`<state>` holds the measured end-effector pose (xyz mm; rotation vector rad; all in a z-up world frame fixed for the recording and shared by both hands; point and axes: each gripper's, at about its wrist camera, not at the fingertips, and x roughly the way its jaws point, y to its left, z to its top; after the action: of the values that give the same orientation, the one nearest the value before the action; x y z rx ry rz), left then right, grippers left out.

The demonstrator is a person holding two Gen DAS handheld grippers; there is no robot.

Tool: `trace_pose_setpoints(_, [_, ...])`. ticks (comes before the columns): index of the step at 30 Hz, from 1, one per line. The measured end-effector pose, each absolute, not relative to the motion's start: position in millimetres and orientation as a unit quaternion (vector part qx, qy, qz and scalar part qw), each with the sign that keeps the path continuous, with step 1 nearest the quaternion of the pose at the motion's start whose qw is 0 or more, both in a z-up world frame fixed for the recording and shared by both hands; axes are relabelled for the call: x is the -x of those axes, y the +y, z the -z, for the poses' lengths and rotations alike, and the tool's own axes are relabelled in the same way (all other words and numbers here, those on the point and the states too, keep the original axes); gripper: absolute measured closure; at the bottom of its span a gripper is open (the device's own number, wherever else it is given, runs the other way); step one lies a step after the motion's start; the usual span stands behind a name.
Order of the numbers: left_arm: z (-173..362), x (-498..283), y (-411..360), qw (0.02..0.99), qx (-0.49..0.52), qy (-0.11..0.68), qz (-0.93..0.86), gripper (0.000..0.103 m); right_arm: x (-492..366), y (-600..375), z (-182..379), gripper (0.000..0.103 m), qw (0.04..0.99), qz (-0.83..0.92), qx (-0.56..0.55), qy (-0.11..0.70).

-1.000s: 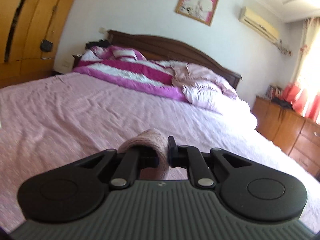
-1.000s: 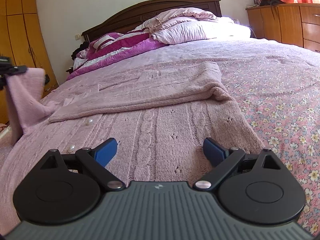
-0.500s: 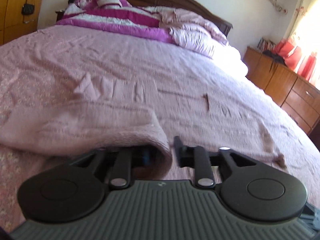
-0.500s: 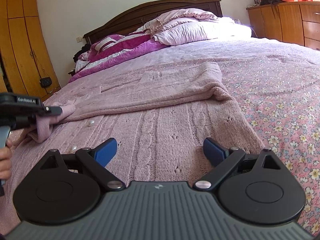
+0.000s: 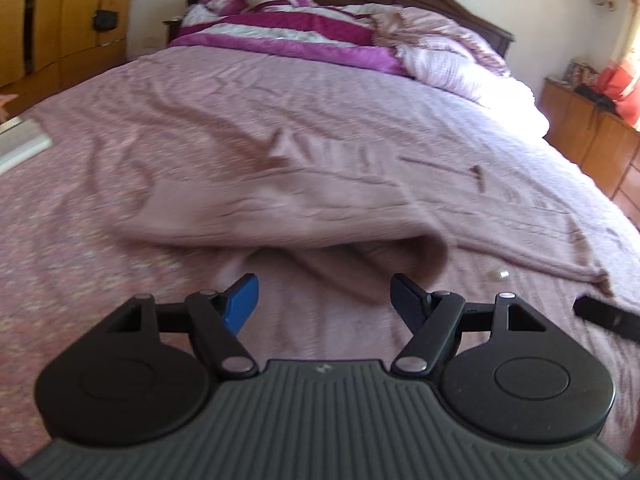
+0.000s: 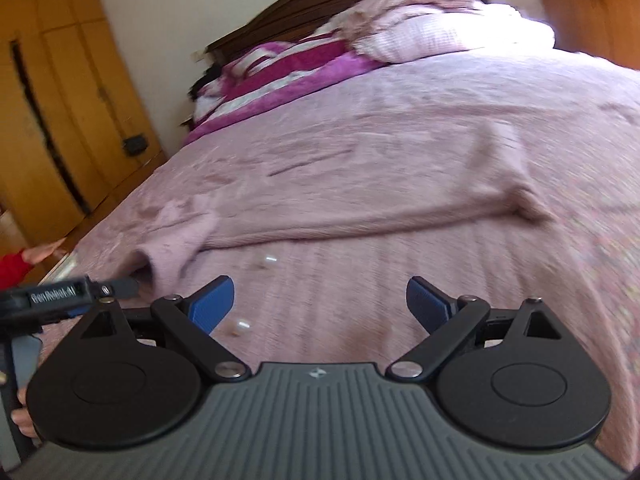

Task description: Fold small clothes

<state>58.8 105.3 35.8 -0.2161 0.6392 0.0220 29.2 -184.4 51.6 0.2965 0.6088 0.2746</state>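
Note:
A pale pink knitted sweater [image 5: 304, 208] lies spread on the bed, one sleeve folded across its body. My left gripper [image 5: 324, 300] is open and empty, just short of the sleeve cuff [image 5: 404, 256]. My right gripper [image 6: 320, 300] is open and empty, low over the sweater's body [image 6: 360, 280]. In the right wrist view the sleeve cuff [image 6: 168, 248] lies at the left, with the left gripper [image 6: 60, 300] beside it. Small pearl buttons [image 6: 270, 258] show on the knit.
The bed has a pink floral cover [image 5: 80, 184]. A magenta striped quilt [image 5: 288, 32] and pink pillows [image 5: 452, 56] are piled at the dark headboard [image 6: 352, 4]. A wooden wardrobe [image 6: 52, 112] stands at the left and a wooden dresser [image 5: 592, 136] at the right.
My left gripper carried the sleeve down across the sweater, then opened and let it go. My right gripper stayed open and shifted, tilting its view toward the left.

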Motion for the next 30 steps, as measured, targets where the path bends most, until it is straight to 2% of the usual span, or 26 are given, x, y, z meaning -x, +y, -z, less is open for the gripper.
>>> trace_pose_setpoints(11, [-25.6, -64.9, 130.9, 0.942, 0.096, 0.315, -0.071, 0.029, -124.6, -106.5, -74.4, 0.008, 0.881, -0.224, -0.177, 0.376])
trace_pose_setpoints(14, [-22.7, -68.8, 134.8, 0.941, 0.096, 0.314, -0.076, 0.029, -149.1, -86.6, -71.2, 0.015, 0.861, -0.246, -0.187, 0.404])
trace_pose_setpoints(17, [-20.3, -74.3, 136.3, 0.943, 0.090, 0.311, -0.081, 0.029, -169.5, -67.6, -62.1, 0.028, 0.839, -0.248, -0.194, 0.443])
trace_pose_setpoints(18, [-19.9, -76.5, 136.7, 0.943, 0.087, 0.310, -0.084, 0.029, -175.2, -62.3, -57.5, 0.039, 0.833, -0.246, -0.195, 0.456])
trace_pose_setpoints(19, [-19.7, -78.8, 136.5, 0.943, 0.086, 0.309, -0.086, 0.029, -181.6, -57.8, -54.5, 0.058, 0.827, -0.244, -0.194, 0.468])
trace_pose_setpoints(20, [-19.2, -80.6, 136.7, 0.944, 0.085, 0.307, -0.090, 0.029, -186.6, -52.8, -53.6, 0.069, 0.824, -0.246, -0.187, 0.474])
trace_pose_setpoints(21, [-18.5, -81.8, 137.0, 0.944, 0.083, 0.305, -0.093, 0.029, -189.4, -47.9, -56.0, 0.086, 0.828, -0.249, -0.175, 0.472])
trace_pose_setpoints(22, [-17.5, -83.0, 136.8, 0.944, 0.081, 0.304, -0.094, 0.029, -189.5, -43.0, -63.1, 0.090, 0.838, -0.255, -0.157, 0.456])
trace_pose_setpoints(24, [-14.6, -84.3, 136.2, 0.944, 0.076, 0.306, -0.096, 0.030, -185.4, -34.0, -87.3, 0.092, 0.864, -0.277, -0.112, 0.405])
trace_pose_setpoints(27, [-11.2, -85.3, 134.0, 0.945, 0.066, 0.304, -0.100, 0.029, -171.6, -28.1, -127.9, 0.092, 0.900, -0.292, -0.048, 0.319])
trace_pose_setpoints(30, [-9.8, -85.7, 133.1, 0.945, 0.066, 0.302, -0.105, 0.028, -165.2, -31.7, -141.8, 0.092, 0.927, -0.260, 0.003, 0.272])
